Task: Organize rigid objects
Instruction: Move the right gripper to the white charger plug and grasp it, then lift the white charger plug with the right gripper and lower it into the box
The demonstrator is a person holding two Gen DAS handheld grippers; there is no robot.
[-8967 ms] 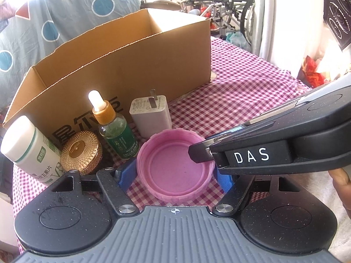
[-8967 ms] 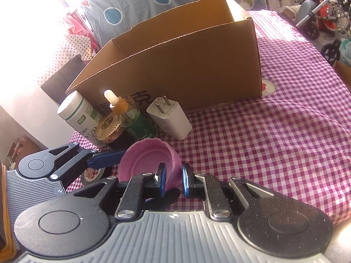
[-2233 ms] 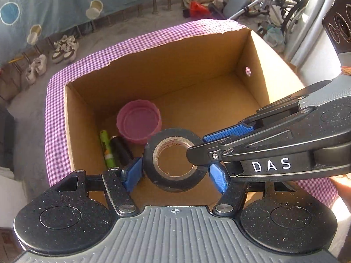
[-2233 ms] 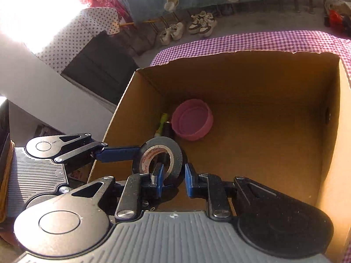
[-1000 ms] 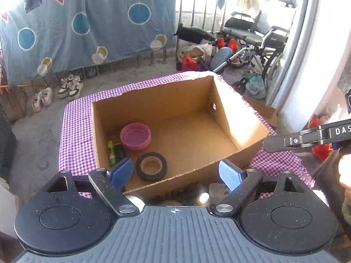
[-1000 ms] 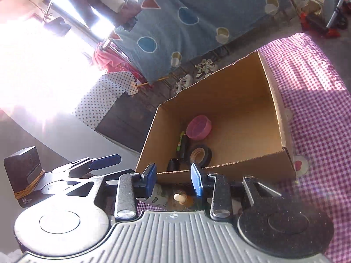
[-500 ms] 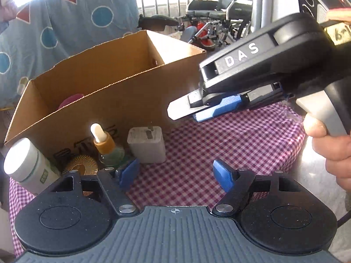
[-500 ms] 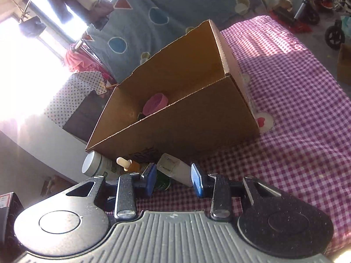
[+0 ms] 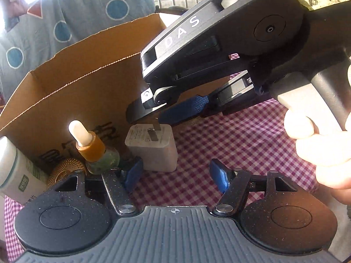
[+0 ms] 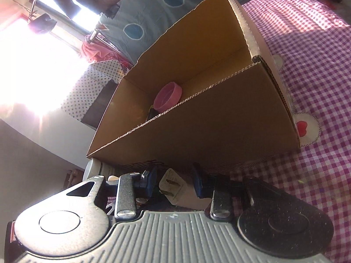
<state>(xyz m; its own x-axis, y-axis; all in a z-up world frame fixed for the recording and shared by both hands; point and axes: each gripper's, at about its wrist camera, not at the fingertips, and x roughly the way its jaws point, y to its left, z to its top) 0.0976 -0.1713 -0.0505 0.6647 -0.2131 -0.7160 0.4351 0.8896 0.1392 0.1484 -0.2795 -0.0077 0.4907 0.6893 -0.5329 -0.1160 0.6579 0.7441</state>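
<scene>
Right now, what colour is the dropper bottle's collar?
Amber-orange, on the dropper bottle; clearest in the left wrist view.

1. A purple-and-white checked cloth [image 10: 311, 50] covers the worktop.
2. An embroidered white patch with a red heart [image 10: 306, 127] is sewn on the cloth, just beside the box's corner.
3. A grey-blue hanging sheet [image 9: 72, 15] with blue circles and red triangles fills the background.
4. A bright window [image 10: 72, 13] has dark garments hanging before it.
5. A white star-dotted fabric [image 10: 87, 87] lies below the window.
</scene>
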